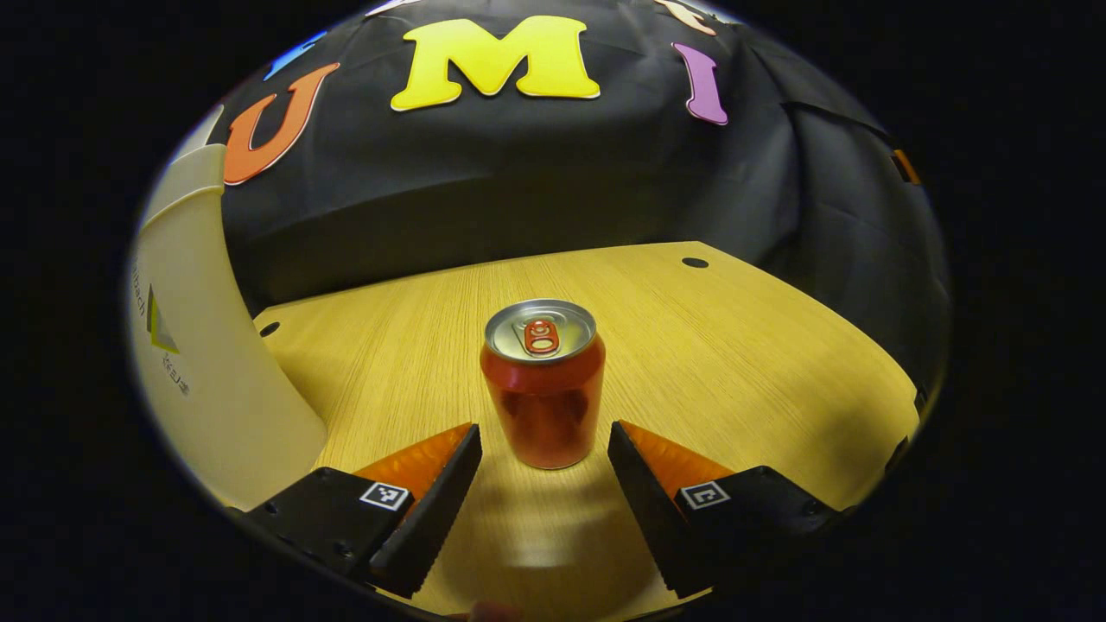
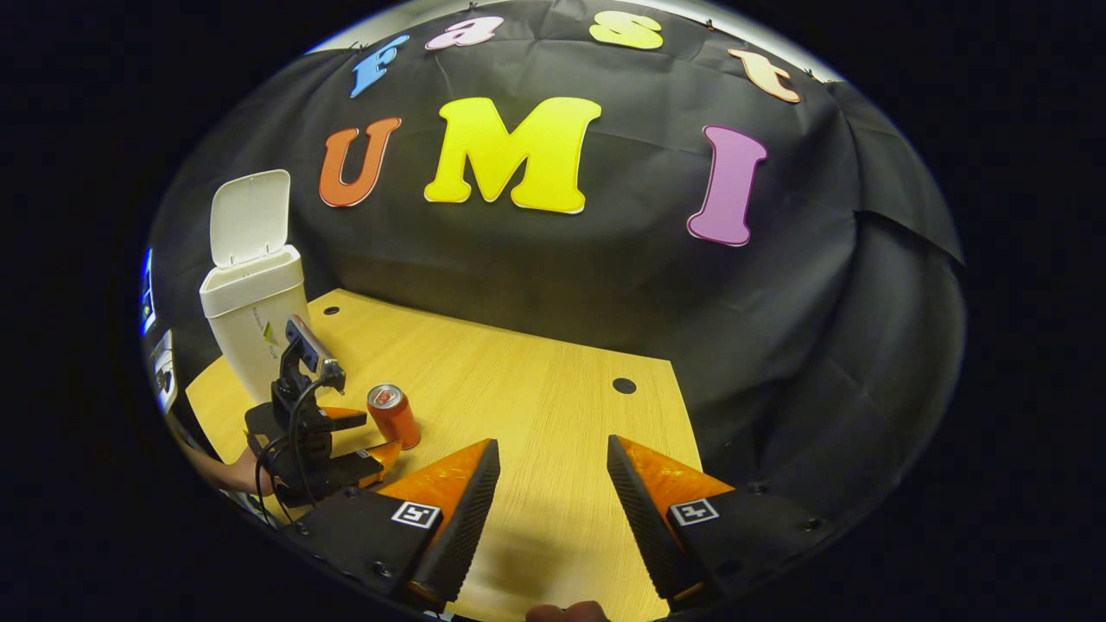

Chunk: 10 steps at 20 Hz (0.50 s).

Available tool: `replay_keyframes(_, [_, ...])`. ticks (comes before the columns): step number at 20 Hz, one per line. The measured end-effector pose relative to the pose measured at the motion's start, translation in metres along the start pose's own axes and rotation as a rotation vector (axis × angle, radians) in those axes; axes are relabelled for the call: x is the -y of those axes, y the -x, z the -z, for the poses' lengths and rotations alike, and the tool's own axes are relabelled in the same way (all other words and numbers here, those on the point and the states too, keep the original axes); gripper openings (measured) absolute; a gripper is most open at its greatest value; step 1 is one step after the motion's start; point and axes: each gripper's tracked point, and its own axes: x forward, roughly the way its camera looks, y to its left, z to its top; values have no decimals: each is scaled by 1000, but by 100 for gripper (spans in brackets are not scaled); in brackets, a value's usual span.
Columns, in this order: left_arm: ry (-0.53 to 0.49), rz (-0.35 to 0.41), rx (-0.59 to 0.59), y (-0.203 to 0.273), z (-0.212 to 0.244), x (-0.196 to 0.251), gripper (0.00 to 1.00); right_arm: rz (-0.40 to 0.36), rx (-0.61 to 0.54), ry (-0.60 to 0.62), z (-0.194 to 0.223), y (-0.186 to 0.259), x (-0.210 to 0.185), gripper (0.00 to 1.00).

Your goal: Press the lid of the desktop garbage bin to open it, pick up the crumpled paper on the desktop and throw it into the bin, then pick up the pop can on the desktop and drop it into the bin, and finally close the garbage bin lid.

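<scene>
left gripper (image 1: 544, 441) held spread, can (image 1: 543, 384) upright at 12 o'clock just past fingertips, untouched | bin (image 1: 203, 345) at 9 o'clock, lid (image 2: 249, 216) raised | right gripper (image 2: 553, 453) spread over bare table (image 2: 553, 380)

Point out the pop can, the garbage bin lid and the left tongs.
pop can (image 1: 543, 406), left gripper view, on its side wall.
garbage bin lid (image 2: 249, 216), right gripper view, on the raised lid's inner face.
left tongs (image 1: 543, 449), left gripper view, midway between the fingertips.
</scene>
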Motion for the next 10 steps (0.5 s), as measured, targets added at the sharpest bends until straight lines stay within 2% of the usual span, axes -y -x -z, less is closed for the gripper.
replay_keyframes(10, [-31,20,1,-22,-6,0,97,-8,-32,2,3,-17,-6,80])
